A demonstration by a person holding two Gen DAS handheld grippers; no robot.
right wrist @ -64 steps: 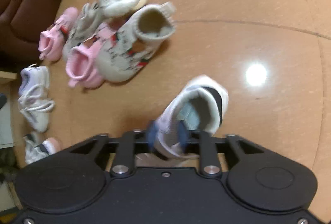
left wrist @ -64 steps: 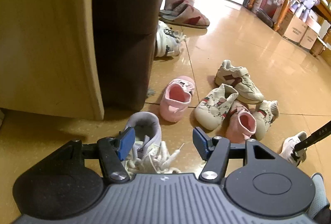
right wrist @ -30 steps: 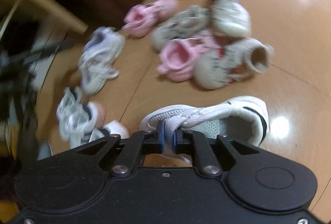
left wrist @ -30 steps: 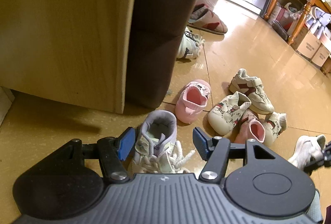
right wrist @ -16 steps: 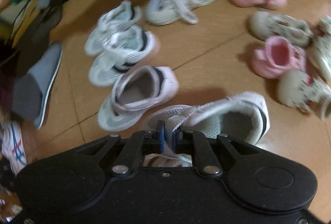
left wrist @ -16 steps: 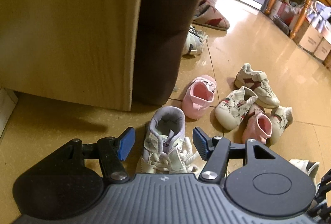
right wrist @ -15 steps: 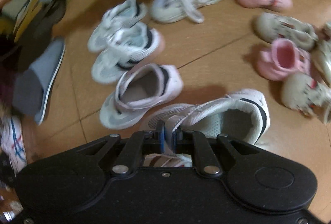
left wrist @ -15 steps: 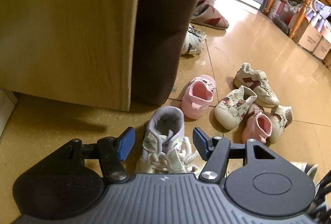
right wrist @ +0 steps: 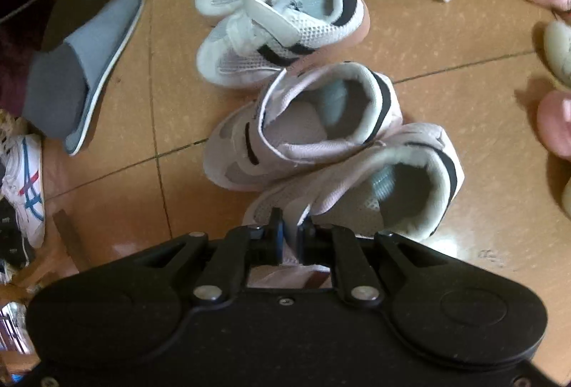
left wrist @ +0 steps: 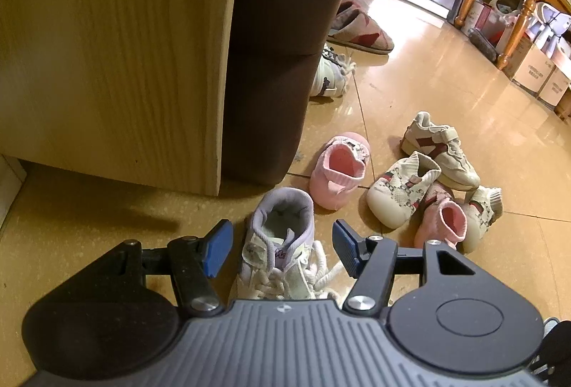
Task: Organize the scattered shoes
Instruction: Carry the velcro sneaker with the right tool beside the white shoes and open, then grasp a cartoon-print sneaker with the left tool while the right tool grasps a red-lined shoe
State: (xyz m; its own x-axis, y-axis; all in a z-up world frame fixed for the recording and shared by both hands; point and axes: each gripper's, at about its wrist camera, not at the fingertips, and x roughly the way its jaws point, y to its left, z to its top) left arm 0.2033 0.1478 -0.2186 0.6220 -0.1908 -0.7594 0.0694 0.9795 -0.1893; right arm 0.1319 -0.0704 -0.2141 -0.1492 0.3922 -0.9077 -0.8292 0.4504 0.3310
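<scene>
Right tongs (right wrist: 289,232): angled steeply down at the floor (right wrist: 464,30), clamped tight on the strap of a pale pink sneaker (right wrist: 374,187). Sneaker: mesh upper, black stripe at the heel collar, grey lining, lying on its side; it touches its twin (right wrist: 303,122), which lies just beyond. Past the twin, a white strap pair (right wrist: 278,23) with black stripes, side by side. Left tongs (left wrist: 280,246): tilted down, blue pads (left wrist: 217,246) apart, straddling a laced lilac-collared shoe (left wrist: 282,240) without touching it. Shoe stands upright on the floor beside a wooden cabinet (left wrist: 117,48). Beyond it, a loose cluster of pink (left wrist: 337,172) and cream shoes (left wrist: 403,189).
</scene>
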